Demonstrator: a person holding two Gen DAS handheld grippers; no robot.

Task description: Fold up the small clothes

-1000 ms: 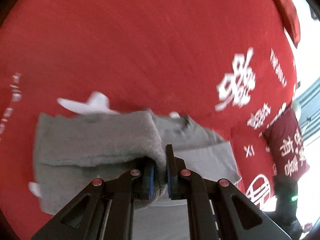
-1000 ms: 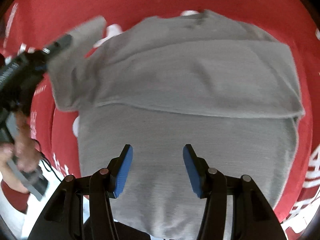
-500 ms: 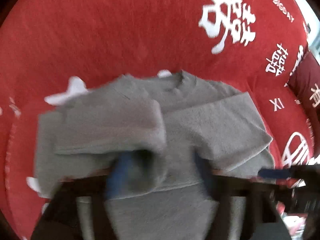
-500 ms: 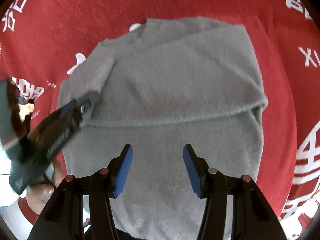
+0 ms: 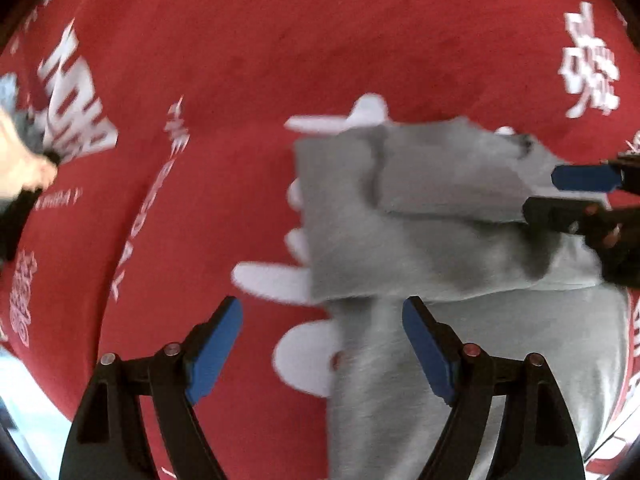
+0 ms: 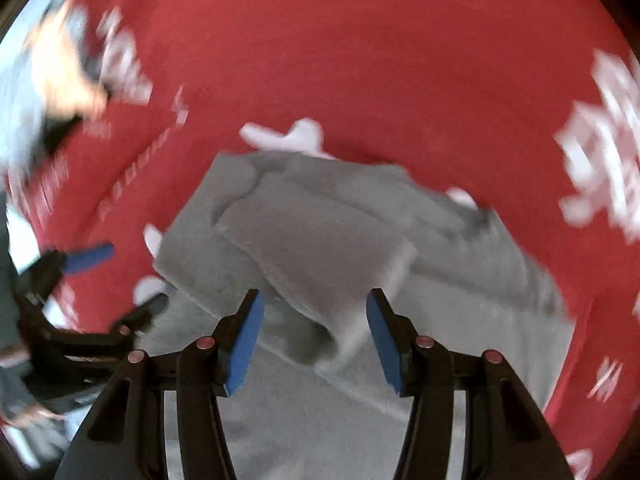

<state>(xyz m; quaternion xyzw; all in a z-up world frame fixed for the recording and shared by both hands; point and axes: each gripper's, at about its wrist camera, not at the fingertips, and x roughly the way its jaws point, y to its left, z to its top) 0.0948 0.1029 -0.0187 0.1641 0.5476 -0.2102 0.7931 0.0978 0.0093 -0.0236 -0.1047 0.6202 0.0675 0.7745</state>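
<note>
The grey top (image 6: 360, 264) lies on the red cloth (image 6: 380, 60) with both sleeves folded across its chest, so the left claw (image 5: 322, 344) and right claw (image 6: 315, 336) hover above it, both apart and empty.

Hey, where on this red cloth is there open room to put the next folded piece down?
Free: the wide stretch of red cloth beyond and left of the grey sweater, bordered by the white lettering at far left. Crowded: the sweater's right side, where the right tongs hover.
</note>
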